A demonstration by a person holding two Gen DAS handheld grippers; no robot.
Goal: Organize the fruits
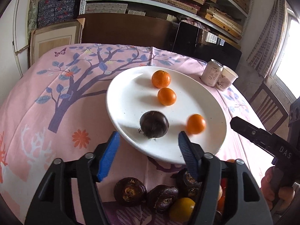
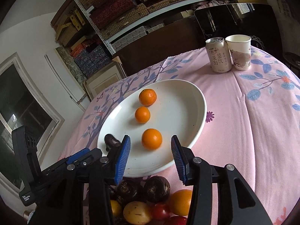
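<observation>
- The left claw (image 1: 147, 144) is being held open and empty over the near rim of the plate (image 1: 129, 86).
- The right claw (image 2: 150, 148) is likewise being held open, empty.
- Three oranges (image 2: 147, 97) and a dark fruit (image 1: 154, 124) are being carried on the plate.

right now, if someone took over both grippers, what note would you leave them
Left gripper: open, nothing between the pads, hovering over the near rim of the white plate.
Right gripper: open, empty, over the plate's near edge.
On the plate: three oranges, far, middle and near, plus one dark water chestnut.
Left to sort: the pile on the tablecloth below the grippers: water chestnuts, an orange, a yellow fruit and red ones.
The can and paper cup stand at the far corner, clear of the work.
</observation>
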